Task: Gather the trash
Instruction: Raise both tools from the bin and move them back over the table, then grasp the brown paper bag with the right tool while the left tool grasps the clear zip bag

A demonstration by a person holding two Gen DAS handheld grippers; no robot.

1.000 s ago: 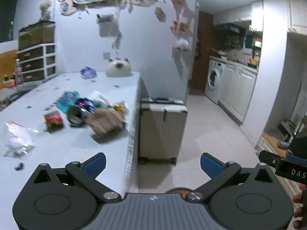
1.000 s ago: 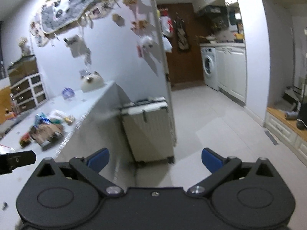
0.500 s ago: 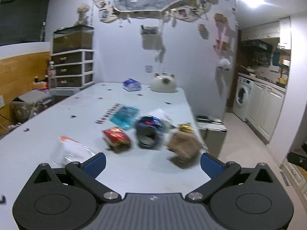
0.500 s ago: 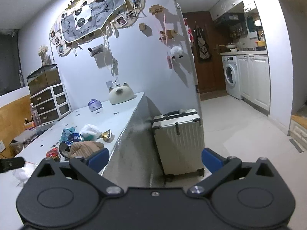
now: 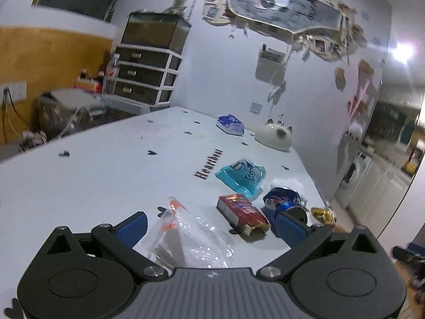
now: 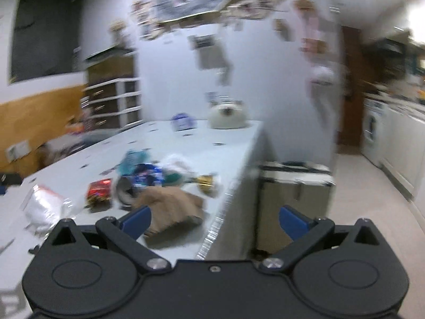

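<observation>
We noted both hand-held grippers, left (image 5: 209, 227) and right (image 6: 213, 216), spread wide and empty, while all trash, seemingly untouched, lay on the table (image 5: 106, 175): clear bag (image 5: 186, 234), red packet (image 5: 240, 212), crushed can (image 5: 284, 203).

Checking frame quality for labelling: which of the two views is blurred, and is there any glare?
Right wrist view: motion-blurred throughout, so the red box and crushed can are smeared; bright ceiling light washes out the top right. Left wrist view: sharp on the clear plastic bag, with lamp flare at the right edge and strong fisheye bending.
</observation>
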